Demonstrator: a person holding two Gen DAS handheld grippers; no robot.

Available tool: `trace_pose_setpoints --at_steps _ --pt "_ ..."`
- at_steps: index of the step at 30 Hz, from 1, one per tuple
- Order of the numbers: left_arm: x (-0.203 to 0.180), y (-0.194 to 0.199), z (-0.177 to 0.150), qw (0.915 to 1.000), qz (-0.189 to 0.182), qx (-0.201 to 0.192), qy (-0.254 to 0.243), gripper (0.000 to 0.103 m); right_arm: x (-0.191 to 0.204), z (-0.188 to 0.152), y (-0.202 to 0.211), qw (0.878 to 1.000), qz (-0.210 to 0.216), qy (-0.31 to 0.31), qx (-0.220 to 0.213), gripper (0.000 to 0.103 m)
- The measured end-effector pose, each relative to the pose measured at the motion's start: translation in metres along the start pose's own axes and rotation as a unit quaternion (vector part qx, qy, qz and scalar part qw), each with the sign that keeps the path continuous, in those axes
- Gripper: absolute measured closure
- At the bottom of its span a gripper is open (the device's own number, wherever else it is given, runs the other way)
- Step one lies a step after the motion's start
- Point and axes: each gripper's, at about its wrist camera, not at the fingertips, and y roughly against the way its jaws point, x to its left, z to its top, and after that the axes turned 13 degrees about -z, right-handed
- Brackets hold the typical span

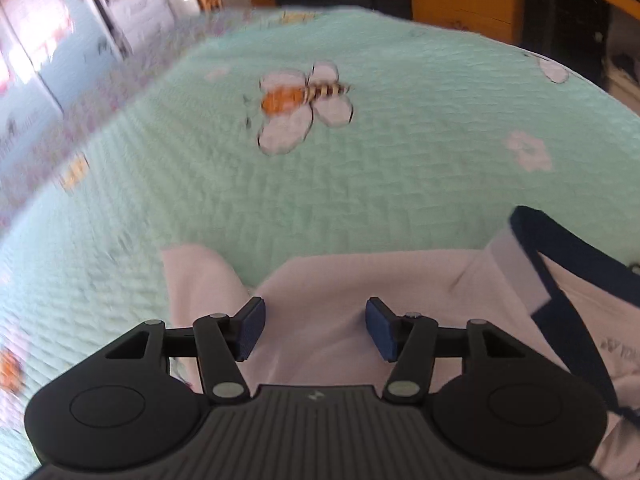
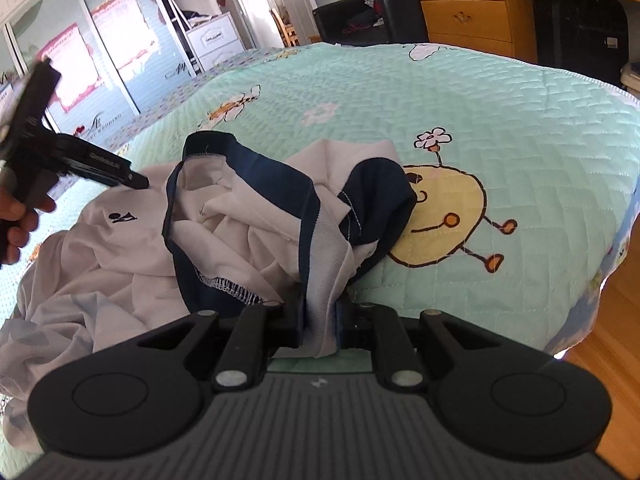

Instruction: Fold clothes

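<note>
Two tools over one shirt on a mint-green quilted bed [image 2: 460,92].
White shirt with navy trim [image 2: 132,264] crumpled near the bed's front edge; right tool [image 2: 318,322] clamped narrow on a fold of its fabric; left tool [image 1: 315,328] spread wide above white cloth, pads [image 1: 252,328] touching nothing.

A mint-green quilt [image 2: 460,92] with cartoon bees is covering the bed. Daylight is glaring off mirrored wardrobe doors [image 2: 92,52] at left; a wooden drawer unit [image 2: 464,8] is standing behind, above a wood floor [image 2: 612,320].
</note>
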Motion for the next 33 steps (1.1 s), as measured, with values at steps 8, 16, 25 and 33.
trace_pose_setpoints --at_steps 8,16,25,33 --pt "-0.011 -0.019 -0.007 0.9994 0.015 0.024 -0.021 0.046 -0.006 -0.002 0.0 1.0 0.018 -0.017 0.0 0.087" --pt "-0.028 0.011 -0.024 0.9991 0.015 -0.038 0.014 0.1 -0.007 -0.002 0.0 1.0 0.021 -0.021 0.0 0.087" --pt "-0.039 0.091 -0.084 0.9911 0.009 -0.12 0.058 0.1 -0.006 -0.002 0.0 1.0 0.021 -0.021 0.001 0.087" --pt "-0.054 0.164 -0.149 0.9863 -0.004 -0.14 0.087 0.1 -0.009 0.0 0.0 0.999 0.03 -0.022 0.006 0.087"
